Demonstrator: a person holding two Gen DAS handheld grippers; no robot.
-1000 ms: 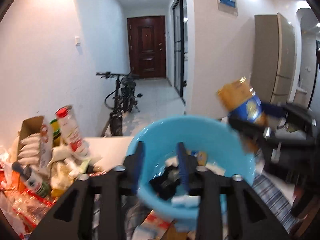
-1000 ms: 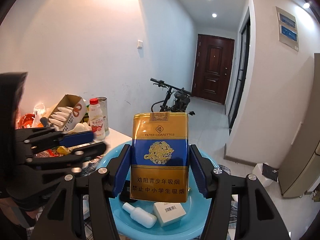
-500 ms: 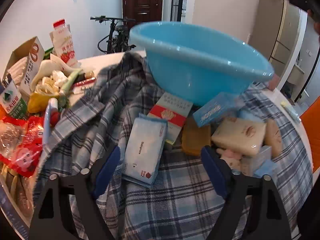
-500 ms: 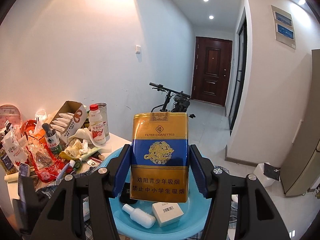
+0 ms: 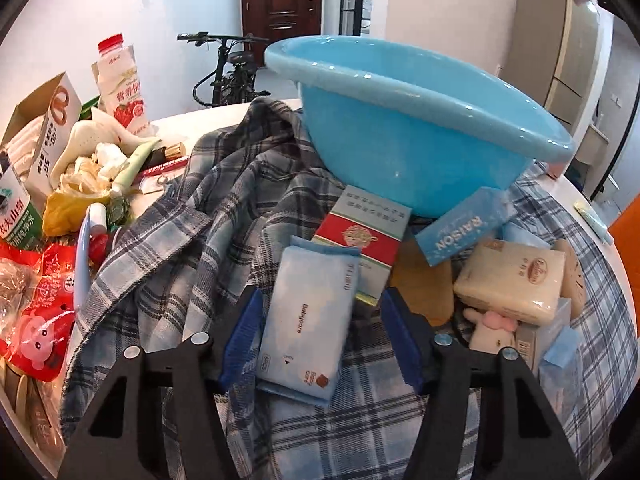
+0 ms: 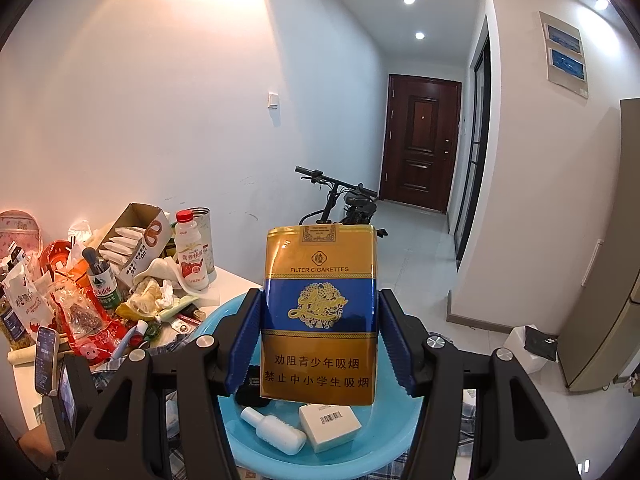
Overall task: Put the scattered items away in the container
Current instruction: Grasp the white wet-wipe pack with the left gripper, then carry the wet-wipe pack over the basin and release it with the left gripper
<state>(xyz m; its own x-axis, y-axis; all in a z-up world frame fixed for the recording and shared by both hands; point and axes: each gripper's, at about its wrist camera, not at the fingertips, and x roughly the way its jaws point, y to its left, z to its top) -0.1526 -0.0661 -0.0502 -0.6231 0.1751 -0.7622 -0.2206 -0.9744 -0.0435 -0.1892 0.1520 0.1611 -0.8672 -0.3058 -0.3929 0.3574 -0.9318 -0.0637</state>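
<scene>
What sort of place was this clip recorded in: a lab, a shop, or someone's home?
Most likely a lived-in flat. A hallway runs to a dark wooden entry door, a bicycle is parked against the wall, and a plaid shirt lies among groceries beside the blue basin.

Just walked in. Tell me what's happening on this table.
A person with a gripper in each hand is clearing clutter into the blue basin. The right gripper holds a gold-and-blue cigarette carton upright over the basin, where a small white bottle and white box already lie. The left gripper, open, straddles a blue wipes pack on the plaid cloth.
</scene>
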